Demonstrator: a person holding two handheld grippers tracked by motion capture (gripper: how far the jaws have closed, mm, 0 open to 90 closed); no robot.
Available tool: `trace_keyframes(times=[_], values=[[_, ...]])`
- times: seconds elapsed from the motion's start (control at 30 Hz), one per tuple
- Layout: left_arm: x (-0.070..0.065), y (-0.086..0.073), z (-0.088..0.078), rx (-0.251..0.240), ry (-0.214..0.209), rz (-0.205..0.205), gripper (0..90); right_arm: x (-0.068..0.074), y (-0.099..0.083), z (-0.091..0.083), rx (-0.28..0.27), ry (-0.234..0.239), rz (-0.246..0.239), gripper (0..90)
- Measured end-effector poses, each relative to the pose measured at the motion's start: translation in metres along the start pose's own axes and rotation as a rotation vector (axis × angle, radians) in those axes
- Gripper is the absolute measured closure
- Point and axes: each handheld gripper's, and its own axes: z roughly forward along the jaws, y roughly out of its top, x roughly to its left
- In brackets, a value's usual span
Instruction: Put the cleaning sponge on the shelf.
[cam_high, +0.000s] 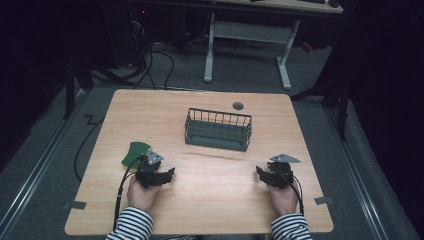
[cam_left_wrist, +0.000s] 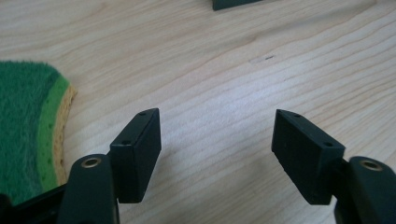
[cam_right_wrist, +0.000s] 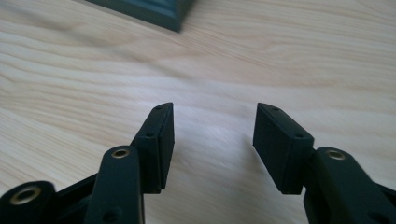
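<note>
The left claw is held spread and empty above the light wooden surface, with the green and yellow sponge lying just beside it on the near left. The right claw is likewise spread with nothing between its jaws, low at the near right. The dark wire basket is set farther back, near the middle.
</note>
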Motion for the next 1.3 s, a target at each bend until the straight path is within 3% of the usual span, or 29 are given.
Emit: trace_keyframes(times=[0.23,0.5,0.73,0.77,1.03,1.13,1.3], values=[[0.001,0.019,0.002,0.003,-0.03,-0.008,39.3,0.006,0.015,0.007,-0.027,0.047,0.03,52.2],[0.002,0.049,0.019,-0.002,-0.047,-0.007,42.0,0.01,0.038,0.019,-0.024,0.072,0.042,61.1],[0.004,0.067,0.034,-0.002,-0.023,0.002,45.2,0.012,0.051,0.027,-0.033,0.074,0.057,63.6],[0.004,0.071,0.038,-0.02,-0.01,-0.003,46.6,0.011,0.053,0.03,-0.039,0.071,0.065,63.6],[0.004,0.077,0.057,-0.009,-0.002,-0.001,51.0,0.012,0.058,0.038,-0.044,0.058,0.085,63.5],[0.004,0.078,0.064,-0.022,0.0,-0.029,54.5,0.012,0.06,0.042,-0.046,0.051,0.095,65.6],[0.005,0.077,0.068,-0.023,-0.009,-0.034,61.8,0.011,0.06,0.046,-0.042,0.06,0.091,70.2]])
